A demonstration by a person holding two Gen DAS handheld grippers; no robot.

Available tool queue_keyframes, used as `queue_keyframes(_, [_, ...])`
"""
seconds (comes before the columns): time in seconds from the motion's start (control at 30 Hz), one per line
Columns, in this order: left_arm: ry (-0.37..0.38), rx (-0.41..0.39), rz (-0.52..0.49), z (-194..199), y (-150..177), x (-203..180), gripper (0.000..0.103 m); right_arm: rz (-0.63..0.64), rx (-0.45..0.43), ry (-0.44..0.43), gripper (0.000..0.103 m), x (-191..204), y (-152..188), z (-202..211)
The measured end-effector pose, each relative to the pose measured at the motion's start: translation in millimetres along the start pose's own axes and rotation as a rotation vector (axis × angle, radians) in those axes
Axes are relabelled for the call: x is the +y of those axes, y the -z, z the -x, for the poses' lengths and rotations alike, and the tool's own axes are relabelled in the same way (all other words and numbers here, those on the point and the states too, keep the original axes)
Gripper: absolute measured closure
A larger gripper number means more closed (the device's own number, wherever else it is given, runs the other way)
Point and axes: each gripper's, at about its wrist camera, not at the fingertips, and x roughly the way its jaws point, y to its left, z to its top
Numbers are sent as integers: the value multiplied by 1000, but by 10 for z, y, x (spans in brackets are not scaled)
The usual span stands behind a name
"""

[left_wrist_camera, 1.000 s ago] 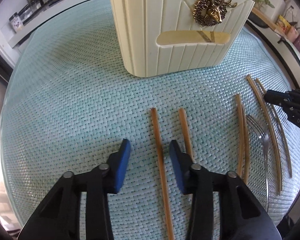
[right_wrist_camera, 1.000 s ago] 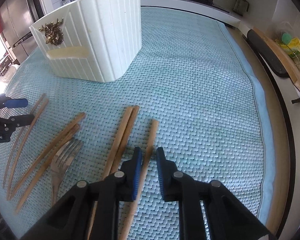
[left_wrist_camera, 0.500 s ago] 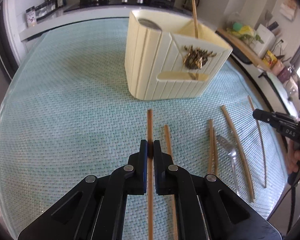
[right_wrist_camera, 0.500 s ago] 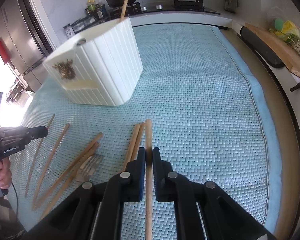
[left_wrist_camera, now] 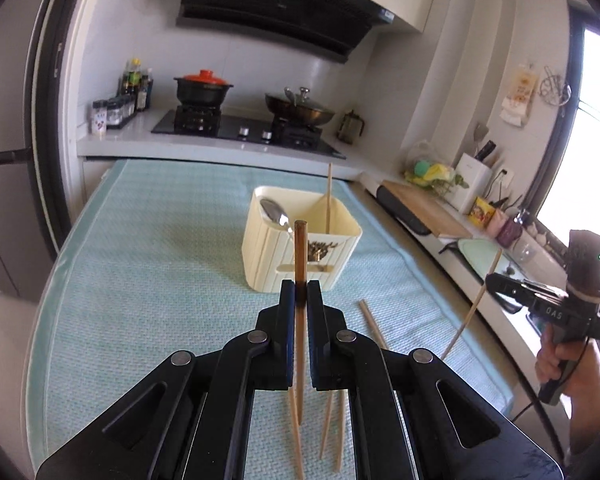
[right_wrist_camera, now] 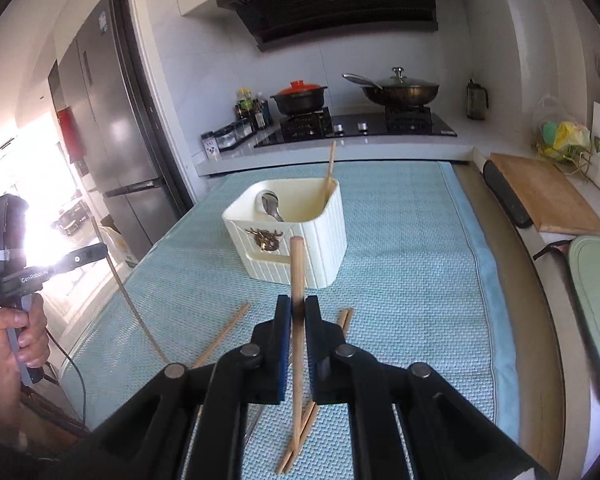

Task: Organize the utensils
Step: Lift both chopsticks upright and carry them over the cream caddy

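My left gripper (left_wrist_camera: 300, 286) is shut on a wooden chopstick (left_wrist_camera: 300, 252), lifted off the mat and pointing up toward the cream utensil holder (left_wrist_camera: 300, 252). My right gripper (right_wrist_camera: 297, 302) is shut on another chopstick (right_wrist_camera: 297, 264), also raised. The holder (right_wrist_camera: 324, 236) stands mid-mat with a spoon (right_wrist_camera: 271, 205) and one upright chopstick (right_wrist_camera: 330, 168) inside. Each gripper shows in the other view, the right (left_wrist_camera: 496, 282) and the left (right_wrist_camera: 96, 254), each with its chopstick hanging down. Several chopsticks (right_wrist_camera: 220, 336) lie on the mat.
A light blue woven mat (right_wrist_camera: 420, 264) covers the table. A stove with pots (right_wrist_camera: 360, 120) stands behind it. A wooden cutting board (right_wrist_camera: 540, 200) and a black bar (right_wrist_camera: 504, 200) lie along the right edge. A fridge (right_wrist_camera: 108, 140) stands at the left.
Both grippers closed on a chopstick each and have lifted them off the mat, tilting up so the kitchen behind comes into view.
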Motion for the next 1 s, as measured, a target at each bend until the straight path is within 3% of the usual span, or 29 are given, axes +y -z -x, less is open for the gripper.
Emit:
queue_keyframes(0.2, [10, -42, 15, 126, 20, -45, 100, 36, -76, 24, 96, 239, -4, 363])
queue_keyframes(0.53, [21, -116, 13, 295, -165, -176, 100, 47, -195, 55, 96, 307, -225, 637])
queue_keyframes(0.77, [25, -162, -4, 332, -513, -221, 100, 58, -263, 43, 96, 382, -515, 642])
queue_keyframes(1.0, [28, -198, -17, 155, -1125, -243, 100, 95, -304, 29, 96, 461, -1057, 408])
